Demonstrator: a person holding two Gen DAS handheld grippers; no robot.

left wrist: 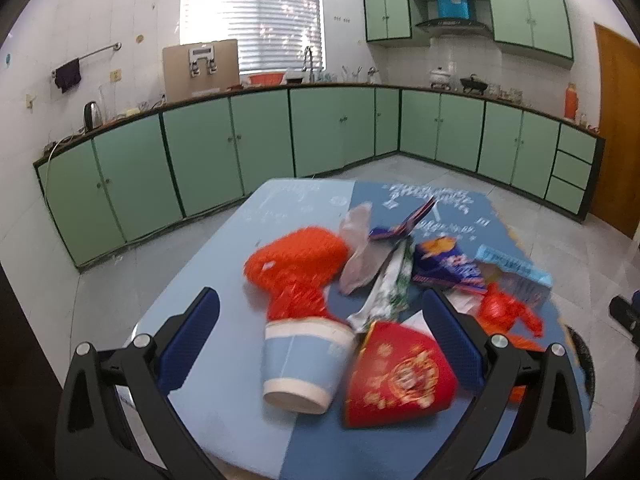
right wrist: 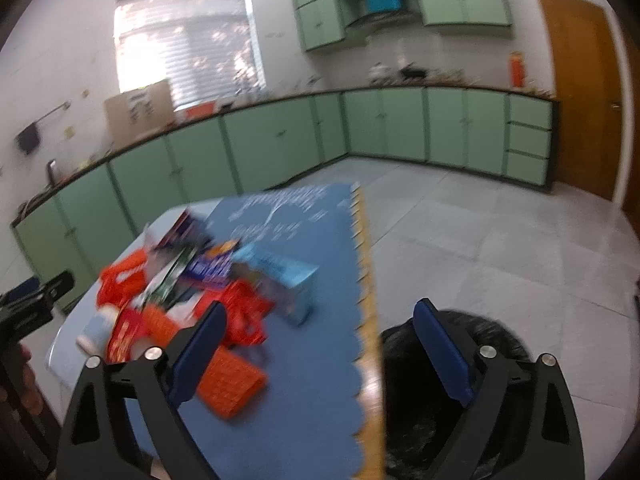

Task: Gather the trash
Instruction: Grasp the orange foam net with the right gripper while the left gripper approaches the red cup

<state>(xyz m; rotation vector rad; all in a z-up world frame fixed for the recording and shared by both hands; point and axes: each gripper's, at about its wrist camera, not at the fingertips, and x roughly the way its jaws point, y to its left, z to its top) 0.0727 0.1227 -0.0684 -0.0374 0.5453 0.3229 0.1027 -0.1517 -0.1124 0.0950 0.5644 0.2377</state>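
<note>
Mint-green cabinets (left wrist: 208, 152) line the kitchen walls behind a table (left wrist: 224, 400) covered in blue mats, where a heap of trash lies toward the middle and near edge.

From the left wrist view, the left gripper (left wrist: 320, 312) stands wide open above the near edge of the table, its blue pads spread to either side of the pile and pressing on nothing. Between the pads, lower down on the mat, lie a pale blue paper cup (left wrist: 300, 364) on its side and a red paper cup (left wrist: 400, 376) just beside it, the two touching or nearly so. Beyond them sit an orange net bag (left wrist: 296, 260), a crumpled clear wrapper (left wrist: 358, 256), a purple snack packet (left wrist: 448, 266) and a light blue carton (left wrist: 516, 272).

In the right wrist view, the right gripper (right wrist: 320, 320) is also spread wide and holds nothing. Its left pad hangs over the orange and red litter near the table's right edge; its right pad is past that scalloped edge, over a black bin bag (right wrist: 500, 360) on the floor. That view is blurred, so fine detail of the litter cannot be told.
</note>
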